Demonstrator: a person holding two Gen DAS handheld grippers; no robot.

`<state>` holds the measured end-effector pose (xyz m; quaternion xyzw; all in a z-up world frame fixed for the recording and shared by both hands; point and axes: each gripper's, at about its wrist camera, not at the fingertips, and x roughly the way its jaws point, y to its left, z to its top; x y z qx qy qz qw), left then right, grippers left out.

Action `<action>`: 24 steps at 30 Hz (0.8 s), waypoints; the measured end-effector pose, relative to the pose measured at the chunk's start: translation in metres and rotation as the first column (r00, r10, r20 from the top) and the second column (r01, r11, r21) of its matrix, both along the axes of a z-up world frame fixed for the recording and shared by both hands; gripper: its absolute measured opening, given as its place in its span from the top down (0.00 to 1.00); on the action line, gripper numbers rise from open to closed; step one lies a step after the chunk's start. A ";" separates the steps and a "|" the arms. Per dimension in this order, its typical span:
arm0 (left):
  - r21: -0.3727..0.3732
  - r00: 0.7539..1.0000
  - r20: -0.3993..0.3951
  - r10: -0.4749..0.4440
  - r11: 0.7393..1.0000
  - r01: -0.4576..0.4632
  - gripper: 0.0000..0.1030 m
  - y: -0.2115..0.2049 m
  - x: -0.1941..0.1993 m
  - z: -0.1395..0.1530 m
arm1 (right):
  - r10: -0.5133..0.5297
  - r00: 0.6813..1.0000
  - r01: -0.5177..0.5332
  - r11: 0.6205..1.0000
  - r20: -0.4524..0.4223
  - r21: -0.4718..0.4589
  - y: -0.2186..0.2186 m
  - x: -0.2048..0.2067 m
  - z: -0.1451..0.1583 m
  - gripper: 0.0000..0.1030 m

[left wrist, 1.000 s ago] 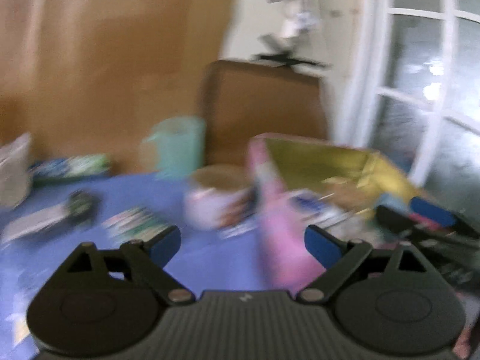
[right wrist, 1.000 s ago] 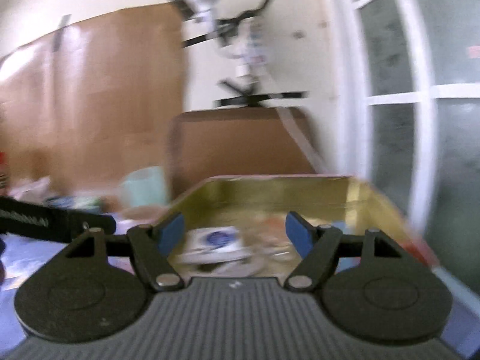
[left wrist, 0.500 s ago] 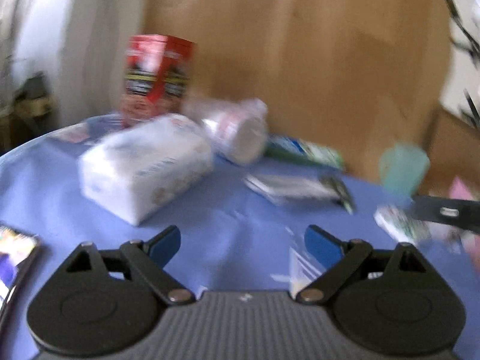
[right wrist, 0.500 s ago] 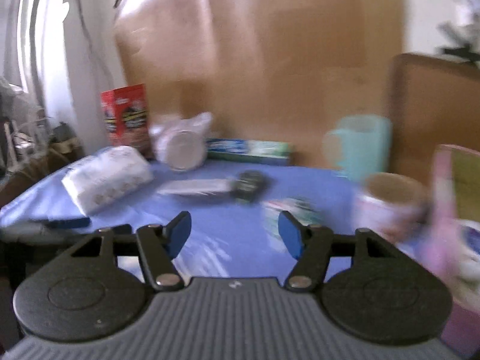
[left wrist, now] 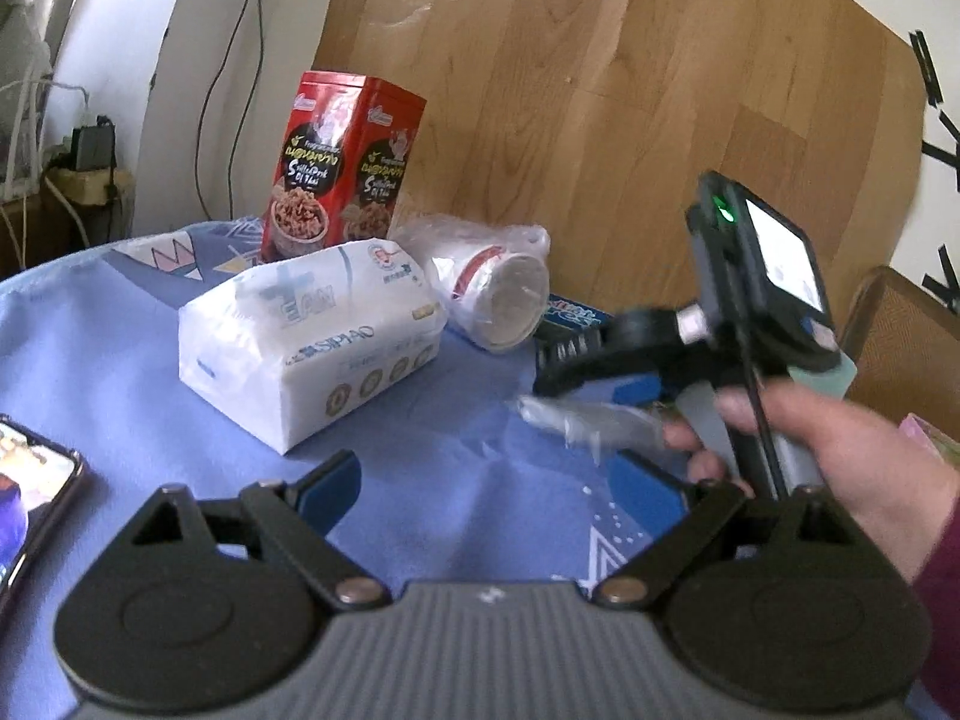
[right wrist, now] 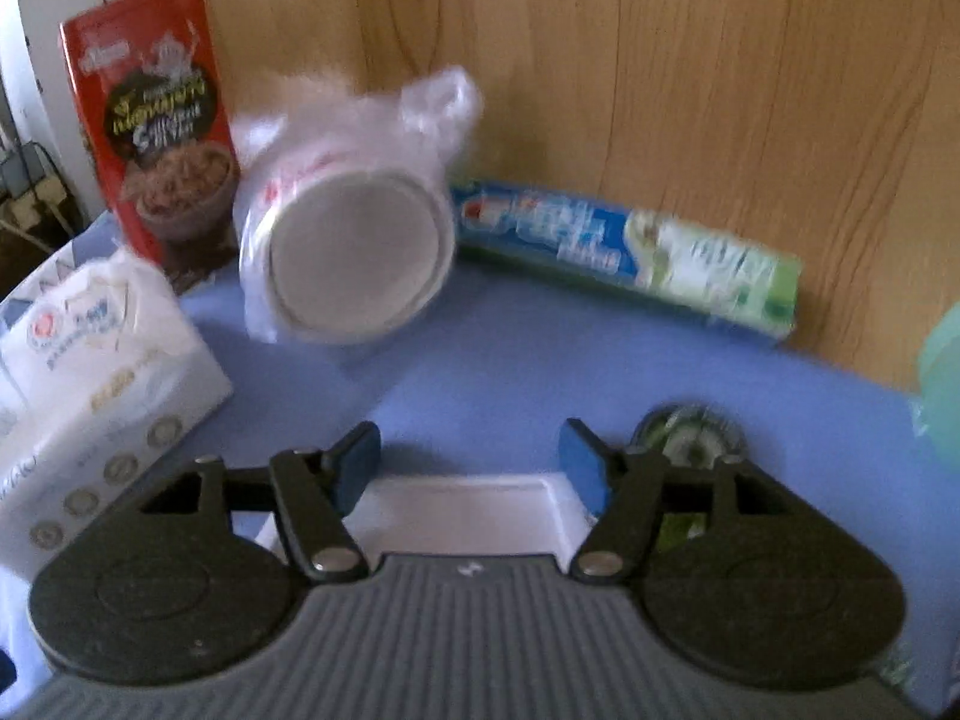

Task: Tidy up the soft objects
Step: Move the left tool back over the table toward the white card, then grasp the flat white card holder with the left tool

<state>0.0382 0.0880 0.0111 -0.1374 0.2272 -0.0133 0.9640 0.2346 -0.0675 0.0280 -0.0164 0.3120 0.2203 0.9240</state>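
White tissue pack (left wrist: 312, 342) reads "SIPIAO"; red pouch (left wrist: 342, 168) lettering illegible.

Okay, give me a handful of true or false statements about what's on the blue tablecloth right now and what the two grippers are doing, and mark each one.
1. The red snack box stands upright behind the white tissue pack. True.
2. The bagged paper cups stand upright. False: they lie on their side, base toward the right wrist camera.
3. The left gripper is shut on the tissue pack. False: it is open and holds nothing.
4. The right gripper is open, with a flat white packet lying between its fingers. True.
5. A blue and green long box lies along the wooden board. True.
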 end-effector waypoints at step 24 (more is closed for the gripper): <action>-0.049 0.994 -0.031 -0.100 0.994 0.099 0.05 0.002 0.000 -0.002 | -0.062 0.982 0.015 0.966 0.176 0.260 -0.169 -0.267 -0.032 0.23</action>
